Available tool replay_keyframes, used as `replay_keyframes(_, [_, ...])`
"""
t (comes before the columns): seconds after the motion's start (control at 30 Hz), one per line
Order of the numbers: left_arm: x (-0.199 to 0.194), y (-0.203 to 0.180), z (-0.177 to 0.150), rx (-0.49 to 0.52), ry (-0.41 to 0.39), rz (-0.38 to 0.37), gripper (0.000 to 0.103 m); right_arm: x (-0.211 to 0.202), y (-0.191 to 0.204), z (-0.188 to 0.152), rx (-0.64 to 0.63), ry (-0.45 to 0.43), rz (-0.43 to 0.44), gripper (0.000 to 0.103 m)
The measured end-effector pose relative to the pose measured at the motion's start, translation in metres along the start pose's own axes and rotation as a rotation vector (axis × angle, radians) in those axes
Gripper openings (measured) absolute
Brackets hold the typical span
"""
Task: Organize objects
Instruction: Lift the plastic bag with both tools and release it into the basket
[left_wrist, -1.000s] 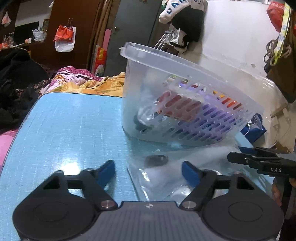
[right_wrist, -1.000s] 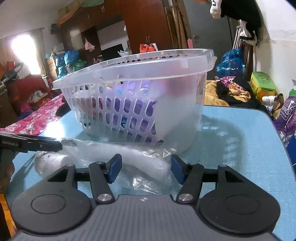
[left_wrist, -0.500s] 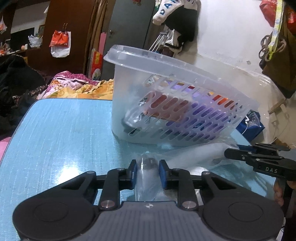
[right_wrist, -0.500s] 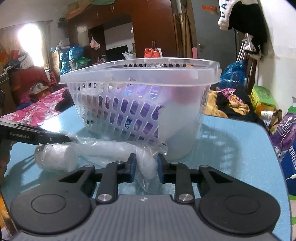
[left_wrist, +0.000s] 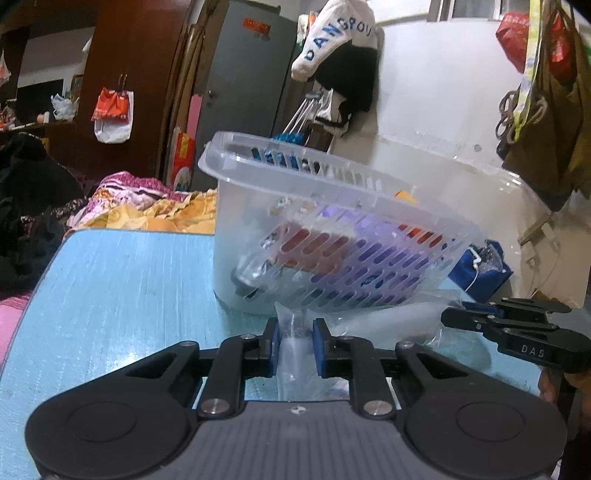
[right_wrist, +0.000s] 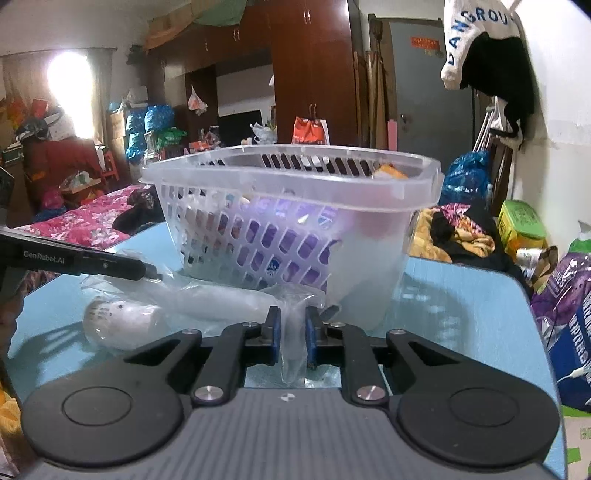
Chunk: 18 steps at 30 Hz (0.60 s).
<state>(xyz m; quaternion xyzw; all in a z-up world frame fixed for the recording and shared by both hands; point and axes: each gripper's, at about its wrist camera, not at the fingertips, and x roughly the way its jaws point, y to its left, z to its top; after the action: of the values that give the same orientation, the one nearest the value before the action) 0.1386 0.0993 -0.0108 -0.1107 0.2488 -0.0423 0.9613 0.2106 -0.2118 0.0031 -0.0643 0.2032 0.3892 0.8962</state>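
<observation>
Left tongs and right tongs each clenched on opposite ends of clear plastic bag, beside basket.

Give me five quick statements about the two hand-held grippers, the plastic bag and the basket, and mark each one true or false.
1. The left hand-held gripper is shut on the clear plastic bag. True.
2. The right hand-held gripper is wide open above the bag. False: it is shut on the bag too.
3. The basket stands on the blue table. True.
4. The basket is empty. False: red and purple items show through its slots.
5. The bag already lies inside the basket. False: it lies on the table in front of it.
</observation>
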Motion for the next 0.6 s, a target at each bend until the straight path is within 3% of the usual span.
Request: replay_keyframes(0.6, [-0.066,-0.030,0.045,0.061,-0.194,-0.032,0.022,-0.061,0.023,0.054,-0.064,-0.180,-0.010,0.015])
